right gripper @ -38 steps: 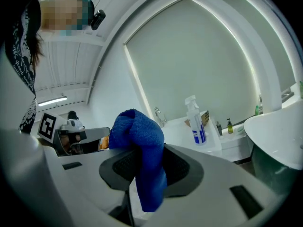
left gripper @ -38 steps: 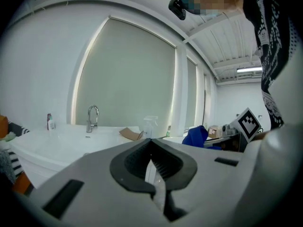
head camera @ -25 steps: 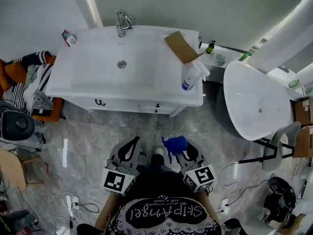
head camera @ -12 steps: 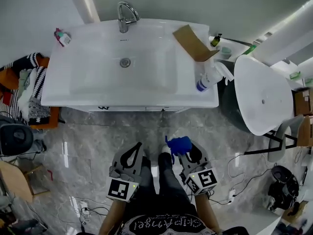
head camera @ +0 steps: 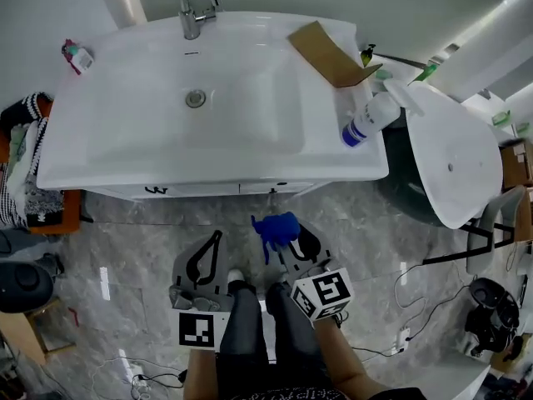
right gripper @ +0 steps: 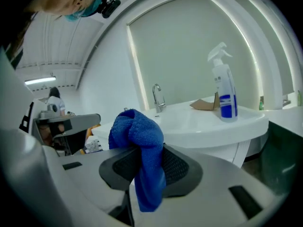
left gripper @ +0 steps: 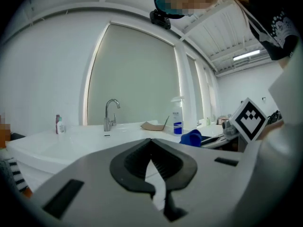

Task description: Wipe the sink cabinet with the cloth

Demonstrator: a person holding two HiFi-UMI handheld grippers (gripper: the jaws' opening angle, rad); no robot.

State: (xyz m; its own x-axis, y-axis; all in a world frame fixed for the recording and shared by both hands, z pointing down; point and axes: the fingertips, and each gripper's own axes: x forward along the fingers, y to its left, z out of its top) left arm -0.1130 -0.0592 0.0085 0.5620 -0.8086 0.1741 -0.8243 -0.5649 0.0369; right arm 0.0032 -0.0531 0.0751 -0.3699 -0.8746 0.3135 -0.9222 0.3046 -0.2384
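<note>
A blue cloth is held clamped in the right gripper, in front of the white sink cabinet.

The cloth is pinched between the closed jaws of the right gripper. One bunched end is pushed up above the jaw tips, and a tail is left hanging below them. From the head view, the cloth is seen over the grey marble floor, near the cabinet front and not touching it. The left gripper is held alongside, well clear of the cloth. Its jaws are brought together at the tips with nothing between them (the left gripper view shows only the pads meeting). On the sink top, a spray bottle is lying on its side at the right edge, beside a piece of brown cardboard. The faucet is set at the back.
</note>
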